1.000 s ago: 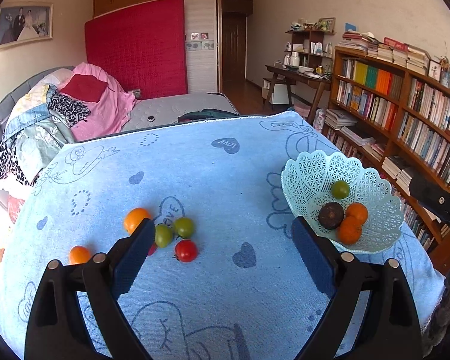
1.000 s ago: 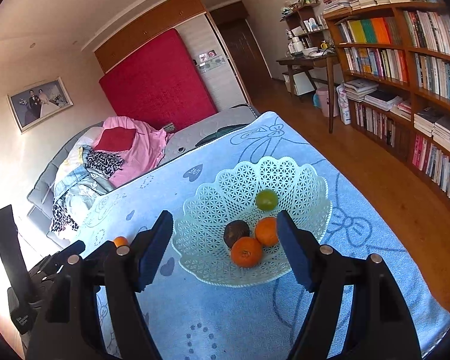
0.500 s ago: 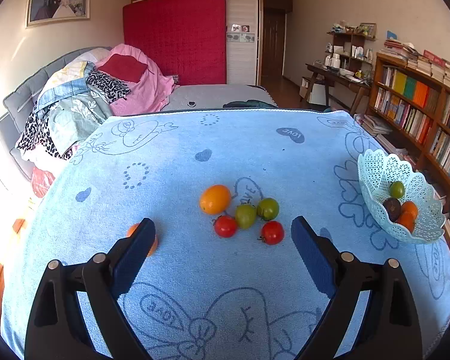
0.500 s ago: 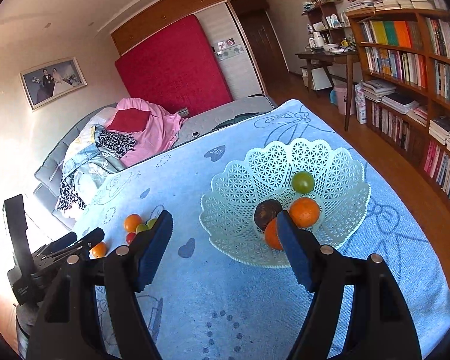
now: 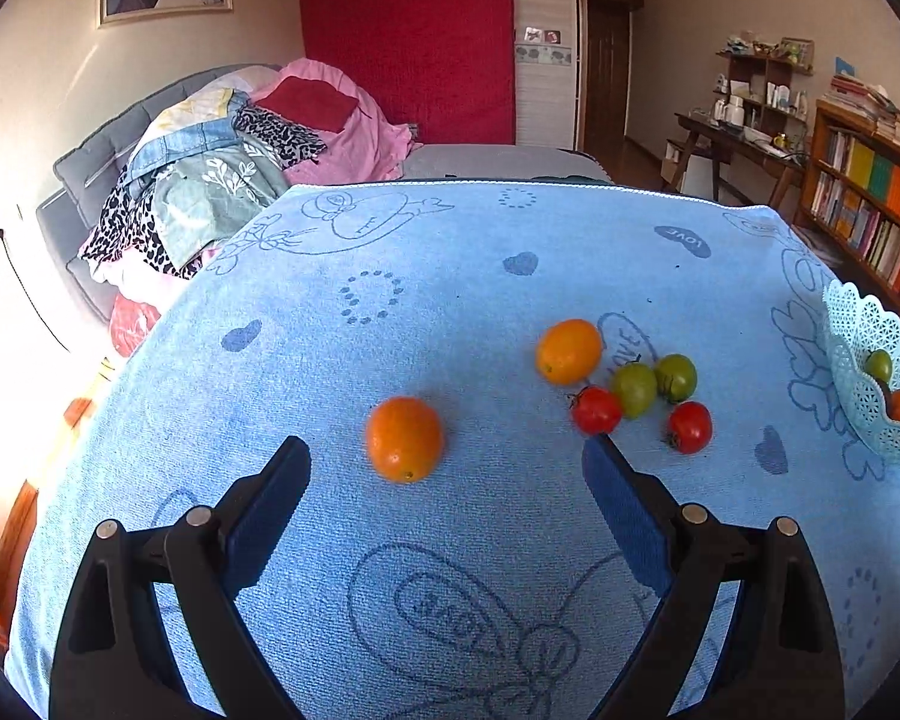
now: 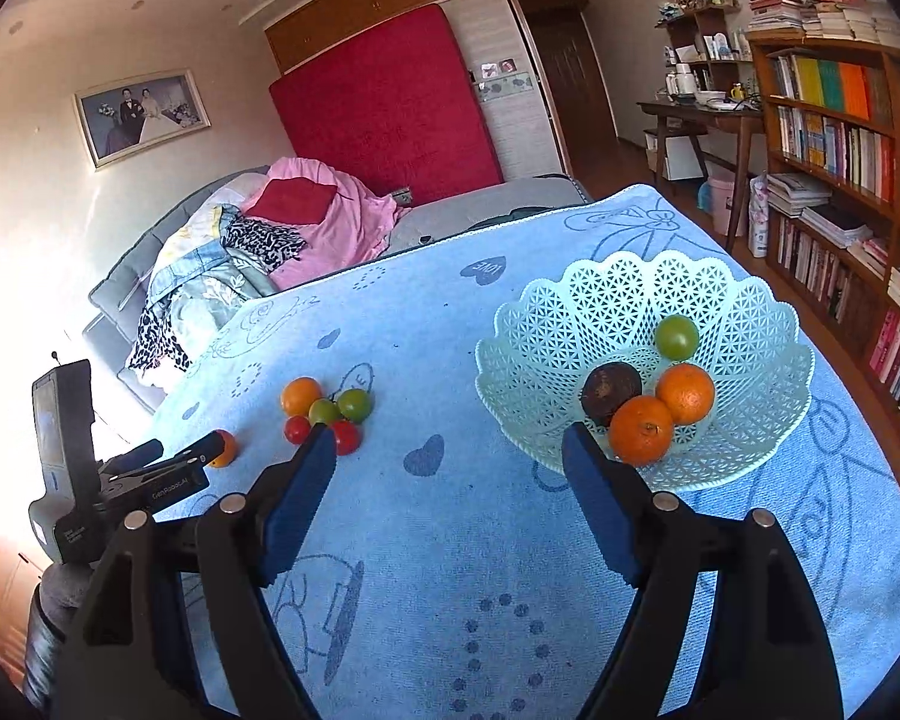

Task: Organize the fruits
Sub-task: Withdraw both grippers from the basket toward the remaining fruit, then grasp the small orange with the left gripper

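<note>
A lone orange [image 5: 404, 438] lies on the blue cloth just ahead of my open, empty left gripper [image 5: 447, 468]. To its right sits a cluster: a yellow-orange fruit [image 5: 568, 351], two green tomatoes [image 5: 633, 389] and two red tomatoes [image 5: 689, 426]. The pale green lattice basket [image 6: 618, 294] holds two oranges [image 6: 641, 429], a dark fruit [image 6: 611, 385] and a green tomato [image 6: 677, 336]. My right gripper [image 6: 450, 462] is open and empty, just left of the basket. The left gripper also shows in the right wrist view [image 6: 168, 459], beside the lone orange [image 6: 225, 449].
The blue cloth [image 5: 480, 276] covers the table; its edges drop off at the left and far side. A bed with piled clothes [image 5: 222, 162] stands behind. Bookshelves [image 6: 840, 138] line the right wall.
My left gripper has swung left, away from the basket, so the lone orange now lies between its fingers' line. My right gripper has drawn back left from the basket.
</note>
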A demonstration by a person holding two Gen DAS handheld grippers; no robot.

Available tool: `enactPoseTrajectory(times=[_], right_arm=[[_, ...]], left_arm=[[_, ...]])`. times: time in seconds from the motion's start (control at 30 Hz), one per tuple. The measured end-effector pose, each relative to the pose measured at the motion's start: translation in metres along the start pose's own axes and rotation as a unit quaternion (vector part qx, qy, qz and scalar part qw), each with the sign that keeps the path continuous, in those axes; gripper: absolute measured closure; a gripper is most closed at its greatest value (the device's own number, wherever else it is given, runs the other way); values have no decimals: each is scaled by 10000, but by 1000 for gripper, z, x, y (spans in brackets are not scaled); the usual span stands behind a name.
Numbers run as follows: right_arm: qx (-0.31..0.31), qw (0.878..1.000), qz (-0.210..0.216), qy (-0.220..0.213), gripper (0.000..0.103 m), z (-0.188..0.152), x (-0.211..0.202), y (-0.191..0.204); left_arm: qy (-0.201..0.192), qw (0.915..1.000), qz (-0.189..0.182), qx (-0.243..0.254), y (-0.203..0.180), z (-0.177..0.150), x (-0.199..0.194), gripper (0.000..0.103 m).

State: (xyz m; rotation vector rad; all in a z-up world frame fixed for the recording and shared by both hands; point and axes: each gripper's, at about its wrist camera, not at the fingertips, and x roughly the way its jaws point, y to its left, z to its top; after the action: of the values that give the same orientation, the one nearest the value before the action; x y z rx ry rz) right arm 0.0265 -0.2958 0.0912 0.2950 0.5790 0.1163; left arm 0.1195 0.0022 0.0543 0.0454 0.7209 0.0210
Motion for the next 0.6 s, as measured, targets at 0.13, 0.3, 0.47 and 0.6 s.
enactPoseTrajectory(times=[0.13,0.3,0.47,0.6], right_arm=[[-267,9996,-43,3,24,-6,3,13],[-408,9990,51,148,24,-12,12,20],[-480,9985,114,252,24,-17,18,26],[-486,9982,133,337,24,-20,24,28]], left_arm=[[81,9999,82,-71,10,-1,10,12],[247,9994,140,-178,21,-1,27,12],[438,9988,96,-216,26,2,44,23],[506,9985,13,-227,28,5,52,30]])
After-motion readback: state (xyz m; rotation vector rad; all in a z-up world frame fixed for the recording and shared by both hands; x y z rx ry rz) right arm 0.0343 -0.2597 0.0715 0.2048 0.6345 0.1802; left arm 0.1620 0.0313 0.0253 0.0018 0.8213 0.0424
